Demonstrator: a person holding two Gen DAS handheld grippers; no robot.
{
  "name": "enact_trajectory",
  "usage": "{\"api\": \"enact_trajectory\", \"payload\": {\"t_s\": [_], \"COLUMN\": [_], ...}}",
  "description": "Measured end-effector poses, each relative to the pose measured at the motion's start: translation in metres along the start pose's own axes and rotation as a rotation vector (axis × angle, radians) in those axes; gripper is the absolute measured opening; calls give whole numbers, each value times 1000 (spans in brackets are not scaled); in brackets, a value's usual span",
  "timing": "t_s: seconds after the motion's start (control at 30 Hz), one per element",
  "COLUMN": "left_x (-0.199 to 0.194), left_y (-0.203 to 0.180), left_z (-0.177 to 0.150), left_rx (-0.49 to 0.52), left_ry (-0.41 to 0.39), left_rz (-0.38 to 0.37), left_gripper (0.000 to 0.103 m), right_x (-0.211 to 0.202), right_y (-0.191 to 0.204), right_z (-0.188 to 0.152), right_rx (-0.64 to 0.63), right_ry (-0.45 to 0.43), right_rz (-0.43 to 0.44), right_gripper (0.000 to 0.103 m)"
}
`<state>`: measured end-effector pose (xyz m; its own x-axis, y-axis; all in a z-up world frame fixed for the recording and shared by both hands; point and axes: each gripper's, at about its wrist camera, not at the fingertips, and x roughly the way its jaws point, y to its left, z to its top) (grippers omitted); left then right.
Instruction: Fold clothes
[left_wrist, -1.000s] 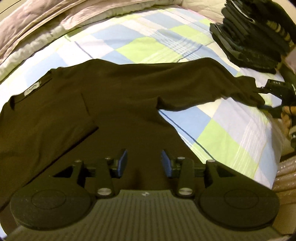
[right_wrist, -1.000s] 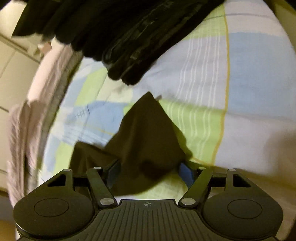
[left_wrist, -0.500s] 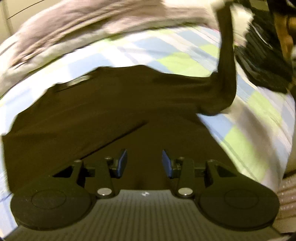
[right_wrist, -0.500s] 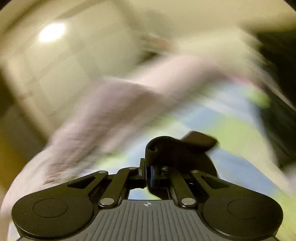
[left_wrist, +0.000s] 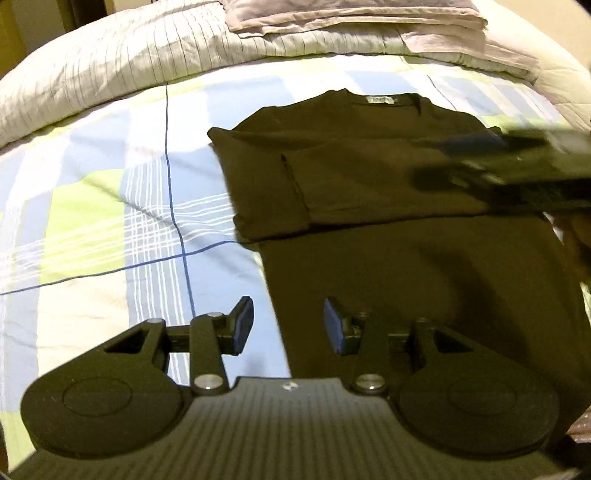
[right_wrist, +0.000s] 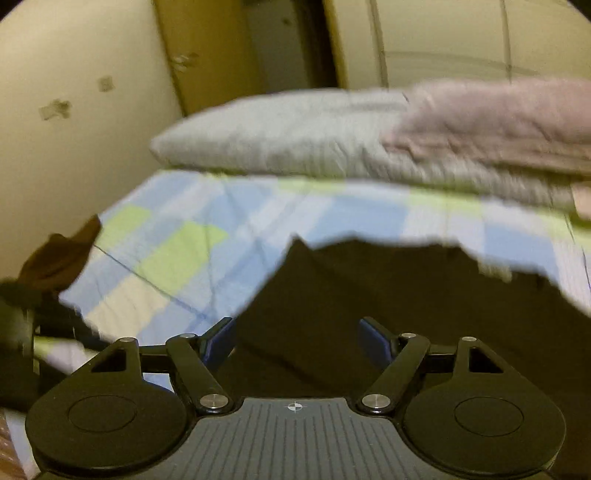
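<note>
the left gripper (left_wrist: 288, 326) hangs over the checked bed sheet (left_wrist: 110, 206), its jaws partly apart with nothing between them. the dark shirt (left_wrist: 369, 184) lies flat just ahead and to its right, sleeves folded in. the right gripper (right_wrist: 297, 339) is over the shirt's edge; its jaws have just been opening and stand wide, empty. grey bedding (right_wrist: 280, 136) lies far ahead.

Right gripper (left_wrist: 517, 173) smeared by blur at 3 o'clock in left wrist view, jaws unreadable there. Dark shirt (left_wrist: 406, 221) cut off at 4 o'clock. Neck label (left_wrist: 379, 99) too small to read. Pillow (right_wrist: 280, 136) blurred.
</note>
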<state>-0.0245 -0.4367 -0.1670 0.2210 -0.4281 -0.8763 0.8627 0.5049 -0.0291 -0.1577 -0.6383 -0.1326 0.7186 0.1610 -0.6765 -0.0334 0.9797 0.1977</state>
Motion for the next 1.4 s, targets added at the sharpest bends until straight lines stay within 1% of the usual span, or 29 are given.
{"api": "enact_trajectory", "payload": {"t_s": [0.1, 0.2, 0.33, 0.43, 0.5, 0.57, 0.63, 0.67, 0.7, 0.73, 0.77, 0.8, 0.83, 0.87, 0.9, 0.93, 1.03, 1.07, 1.1, 1.17, 1.2, 1.27, 1.33, 1.37, 1.4], "left_x": [20, 43, 86, 117, 136, 154, 163, 162, 161, 160, 159, 157, 157, 156, 155, 154, 145, 134, 122, 98, 92, 93, 101, 104, 104], "left_y": [1, -7, -14, -17, -20, -22, -26, -28, -29, -30, -29, -29, -28, -27, -26, -26, -28, -27, -26, -21, -17, -11, -5, -2, -1], "left_z": [14, 34, 63, 81, 88, 93, 93, 94, 95, 96, 95, 95, 95, 95, 95, 95, 99, 102, 105, 110, 109, 103, 92, 87, 84], "left_rx": [27, 54, 33, 8, -24, -47, -61, -64, -68, -69, -66, -62, -55, -48, -41, -33, -5, -6, -6, -21, -25, -20, -15, -14, -19], "left_ry": [-12, -34, -42, -33, -10, 40, 63, 67, 71, 75, 80, 85, 87, 88, 90, 91, 65, 30, -6, -74, -82, -51, -4, 13, 12], "left_rz": [-47, -86, -86, -70, -73, -74, -45, -37, -30, -23, -18, -15, -16, -17, -19, -20, -30, -33, -36, -31, -22, -2, 18, 26, 29], "left_gripper": [37, 37, 37, 37, 37, 35, 35, 34, 31, 23, 19, 18, 14, 8, 6, 2, 1, 1, 1, 1, 1, 1, 1, 1, 1], "right_x": [-21, -45, -76, -90, -96, -101, -100, -98, -93, -91, -89, -88, -86, -83, -79, -75, -58, -51, -48, -48, -52, -57, -59, -59, -60], "right_y": [-34, -83, -146, -189, -211, -230, -243, -248, -252, -256, -258, -258, -258, -258, -257, -257, -254, -251, -249, -246, -248, -258, -267, -270, -272], "right_z": [-14, -27, -42, -49, -54, -59, -62, -63, -63, -64, -64, -64, -64, -63, -63, -63, -68, -70, -72, -74, -73, -72, -74, -76, -76], "right_rx": [86, 182, 254, 271, 276, 280, 276, 275, 276, 279, 279, 277, 274, 268, 259, 248, 193, 165, 137, 101, 115, 182, 233, 232, 219], "right_ry": [51, 92, 143, 171, 183, 194, 202, 205, 208, 210, 212, 215, 217, 220, 225, 233, 302, 332, 344, 320, 286, 246, 230, 237, 244], "right_rz": [-109, -246, -418, -503, -522, -535, -531, -527, -519, -509, -496, -480, -463, -444, -424, -404, -340, -328, -330, -364, -402, -480, -529, -546, -567], "right_gripper": [76, 76, 76, 76, 76, 76, 76, 76, 76, 76, 76, 76, 76, 76, 76, 76, 76, 76, 76, 76, 76, 76, 76, 76, 76]}}
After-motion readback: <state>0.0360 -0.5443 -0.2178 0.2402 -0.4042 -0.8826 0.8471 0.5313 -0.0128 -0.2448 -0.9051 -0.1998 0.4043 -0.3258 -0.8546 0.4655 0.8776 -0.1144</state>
